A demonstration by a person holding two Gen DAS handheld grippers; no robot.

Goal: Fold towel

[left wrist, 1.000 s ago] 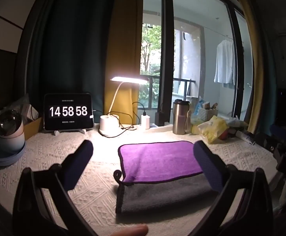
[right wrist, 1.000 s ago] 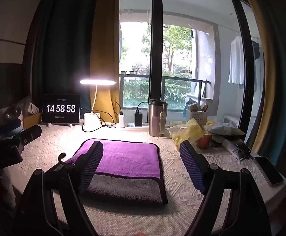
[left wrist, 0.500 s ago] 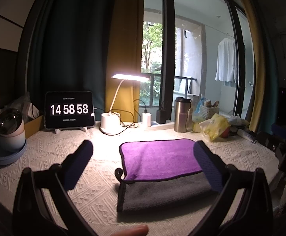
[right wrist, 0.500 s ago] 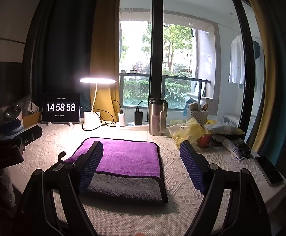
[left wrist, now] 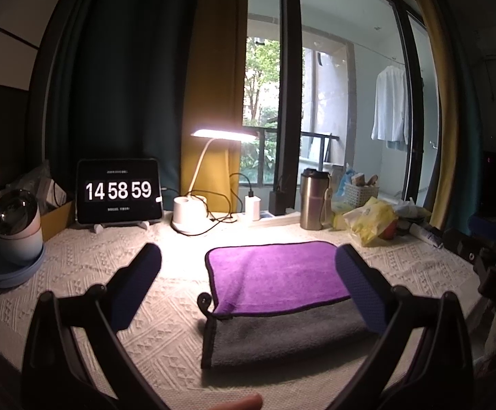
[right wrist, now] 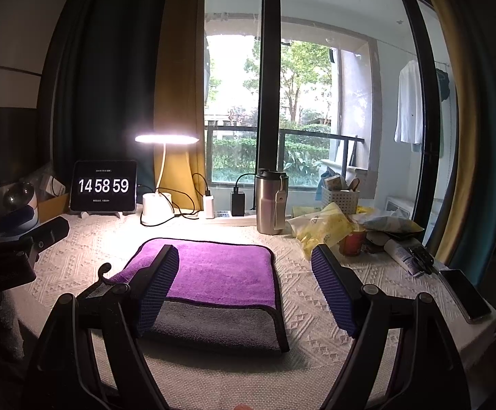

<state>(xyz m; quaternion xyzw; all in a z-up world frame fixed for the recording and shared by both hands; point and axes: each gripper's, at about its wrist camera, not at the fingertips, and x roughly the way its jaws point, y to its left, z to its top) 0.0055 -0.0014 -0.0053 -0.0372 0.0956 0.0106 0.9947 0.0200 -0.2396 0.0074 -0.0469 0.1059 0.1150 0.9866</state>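
A towel, purple on one side and grey on the other, lies folded on the white tablecloth, with a grey strip showing at its near edge. It also shows in the right wrist view. My left gripper is open and empty, held above the near side of the towel. My right gripper is open and empty, also held over the towel's near edge. Neither touches the cloth. A black hanging loop sticks out at the towel's near left corner.
At the back stand a tablet clock, a lit desk lamp, chargers with cables and a steel tumbler. Yellow bags and clutter lie at the right. A phone lies near the right edge. A round device stands at the left.
Both grippers have barely moved and stay open. The towel lies the same. The clock has changed from 14:58:58 to 14:58:59.
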